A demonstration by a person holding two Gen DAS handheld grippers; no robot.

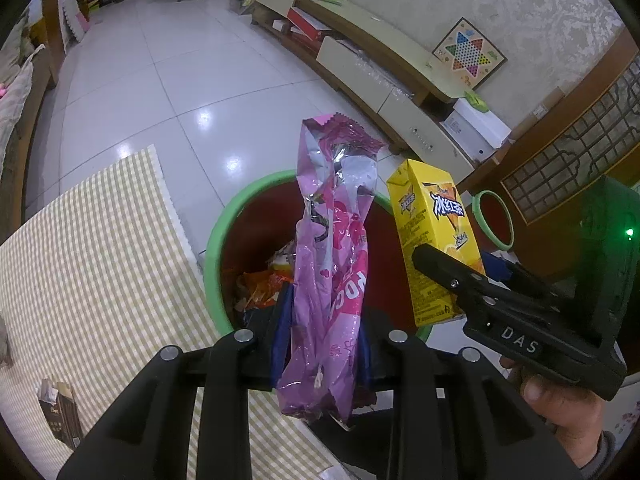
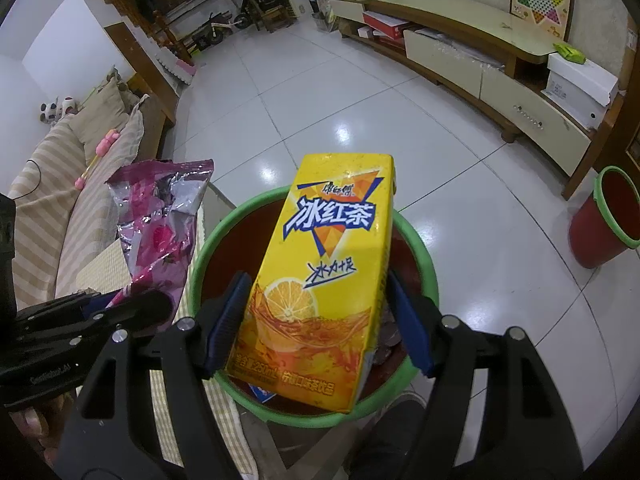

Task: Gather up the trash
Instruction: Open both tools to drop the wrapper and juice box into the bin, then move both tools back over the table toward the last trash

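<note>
Right claw (image 2: 320,320) grips yellow carton (image 2: 320,272) labelled 冰红茶, 250mL. Left claw (image 1: 324,344) clamps pink wrapper (image 1: 332,248). Both above green-rimmed red bin (image 2: 424,256); white tiled floor (image 2: 480,208).

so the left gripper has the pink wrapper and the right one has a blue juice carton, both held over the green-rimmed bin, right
Nearly. The carton is yellow, not blue: the right wrist view shows the right gripper clamping a yellow iced-tea carton. The left gripper does hold the crinkled pink foil wrapper, both above the green-rimmed red bin.
</note>
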